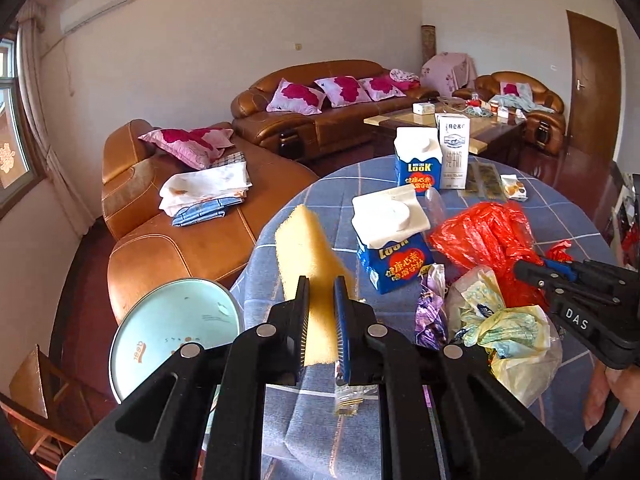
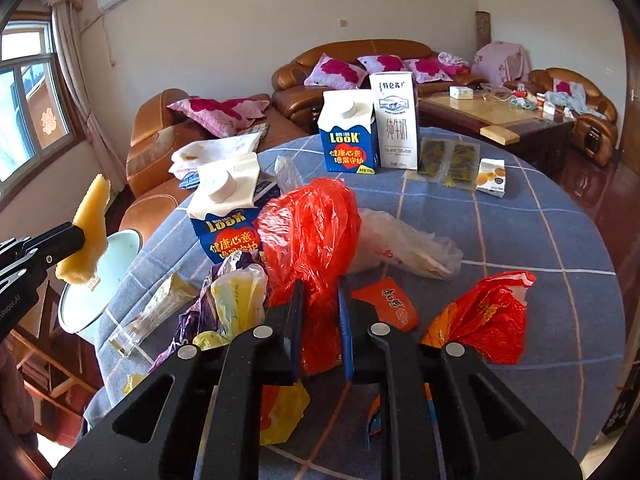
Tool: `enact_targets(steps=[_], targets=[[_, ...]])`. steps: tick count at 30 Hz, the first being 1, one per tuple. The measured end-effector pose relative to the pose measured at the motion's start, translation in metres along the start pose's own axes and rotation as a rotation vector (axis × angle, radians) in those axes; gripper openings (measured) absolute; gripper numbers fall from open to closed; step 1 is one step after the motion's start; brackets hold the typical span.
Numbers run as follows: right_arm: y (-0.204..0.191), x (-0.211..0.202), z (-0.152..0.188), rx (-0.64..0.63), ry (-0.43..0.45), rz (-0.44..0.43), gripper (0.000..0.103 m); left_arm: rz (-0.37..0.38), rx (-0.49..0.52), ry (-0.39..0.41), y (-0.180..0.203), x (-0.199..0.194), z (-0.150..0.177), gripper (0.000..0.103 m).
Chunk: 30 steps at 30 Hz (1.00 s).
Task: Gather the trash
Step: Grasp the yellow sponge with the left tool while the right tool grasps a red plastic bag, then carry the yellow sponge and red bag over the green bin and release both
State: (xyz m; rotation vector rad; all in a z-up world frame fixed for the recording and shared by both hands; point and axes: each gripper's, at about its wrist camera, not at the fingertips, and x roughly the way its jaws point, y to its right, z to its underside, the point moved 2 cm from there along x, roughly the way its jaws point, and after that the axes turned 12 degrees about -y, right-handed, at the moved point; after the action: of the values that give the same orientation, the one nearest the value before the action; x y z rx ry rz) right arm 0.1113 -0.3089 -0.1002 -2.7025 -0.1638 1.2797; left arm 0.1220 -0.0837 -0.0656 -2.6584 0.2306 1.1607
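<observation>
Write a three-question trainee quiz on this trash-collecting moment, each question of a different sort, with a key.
1. True or false: the left gripper has its jaws closed on the yellow sponge.
2. Multiple choice: what do the jaws of the right gripper pinch? A) a milk carton B) the red plastic bag C) a snack box
3. Fill in: the pale blue bin stands beside the table, on the side of the ______ gripper.

Key: 1 true; 2 B; 3 left
</observation>
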Motion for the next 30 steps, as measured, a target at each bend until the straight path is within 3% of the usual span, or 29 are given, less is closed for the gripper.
enact_targets(steps=[6, 11, 30], targets=[[-0.007, -0.039, -0.01, -0.023, 0.134, 0.071, 0.012, -0.056, -0.031, 0.041, -0.02, -0.016, -0.001, 0.012], [-0.027, -0.053, -0.023, -0.075, 0.201, 0.071, 0.012, -0.112, -0.074, 0.063, -0.041, -0.025, 0.0, 0.012], [-0.131, -0.027, -0.052, -0.262, 0.234, -0.053, 0.012, -0.251, -0.178, 0.022, -0.104, -0.029, 0.024, 0.012]])
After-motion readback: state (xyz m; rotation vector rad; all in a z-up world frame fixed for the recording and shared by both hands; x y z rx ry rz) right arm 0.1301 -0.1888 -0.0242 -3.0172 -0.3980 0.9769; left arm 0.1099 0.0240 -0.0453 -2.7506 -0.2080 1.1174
